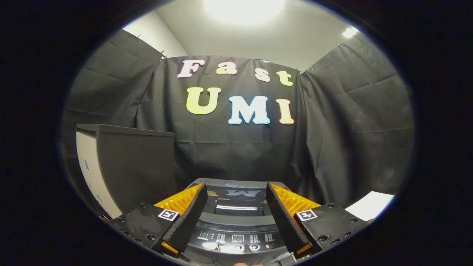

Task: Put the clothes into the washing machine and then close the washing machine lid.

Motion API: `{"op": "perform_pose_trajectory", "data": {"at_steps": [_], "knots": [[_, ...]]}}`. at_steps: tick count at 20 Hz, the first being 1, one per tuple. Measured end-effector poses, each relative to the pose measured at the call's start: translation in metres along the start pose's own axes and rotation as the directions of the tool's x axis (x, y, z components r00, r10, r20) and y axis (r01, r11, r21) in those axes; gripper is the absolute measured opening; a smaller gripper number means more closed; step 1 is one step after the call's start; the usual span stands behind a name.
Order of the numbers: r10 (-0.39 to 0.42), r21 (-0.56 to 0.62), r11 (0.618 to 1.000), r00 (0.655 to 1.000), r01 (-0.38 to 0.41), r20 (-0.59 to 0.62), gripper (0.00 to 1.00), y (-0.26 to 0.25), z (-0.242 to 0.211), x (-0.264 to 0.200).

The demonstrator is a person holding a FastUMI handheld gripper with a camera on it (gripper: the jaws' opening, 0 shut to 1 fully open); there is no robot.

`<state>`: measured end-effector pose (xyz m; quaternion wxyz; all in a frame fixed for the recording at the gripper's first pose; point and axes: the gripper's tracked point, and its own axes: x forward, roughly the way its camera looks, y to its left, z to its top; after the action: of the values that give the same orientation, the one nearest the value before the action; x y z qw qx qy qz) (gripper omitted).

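Note:
The washing machine (236,221) stands below and just ahead of my fingers, seen from its front. Its dark glossy lid (238,197) lies flat, shut, and mirrors the wall behind. A control panel (236,239) with buttons and a small display runs along its near edge, between my fingers. My gripper (234,192) is open, its two fingers spread wide over the machine with nothing between them. No clothes are in sight.
A dark cabinet (129,166) with a pale side panel stands left of the machine, rising above it. A white surface (371,205) lies at the right, beyond the right finger. Black cloth walls close the booth behind and at both sides.

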<state>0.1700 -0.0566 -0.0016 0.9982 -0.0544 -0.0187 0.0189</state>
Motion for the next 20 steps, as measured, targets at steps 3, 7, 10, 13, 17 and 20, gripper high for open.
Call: {"op": "perform_pose_trajectory", "data": {"at_steps": [3,7,10,13,17,20], "knots": [[-0.015,-0.047,0.999,0.998,0.017,0.053,0.99,-0.008,-0.002,-0.039],[0.034,-0.014,0.999,0.999,-0.034,0.020,0.99,-0.001,-0.023,-0.079],[0.093,0.048,0.994,0.995,-0.095,0.038,0.99,0.012,-0.029,-0.106],[0.105,0.039,0.993,0.993,-0.107,0.052,0.99,0.009,-0.043,-0.133],[0.097,0.048,0.994,0.994,-0.100,0.047,0.99,0.002,-0.061,-0.156],[0.097,0.087,0.991,0.994,-0.101,0.053,0.99,-0.001,-0.062,-0.170]]}}
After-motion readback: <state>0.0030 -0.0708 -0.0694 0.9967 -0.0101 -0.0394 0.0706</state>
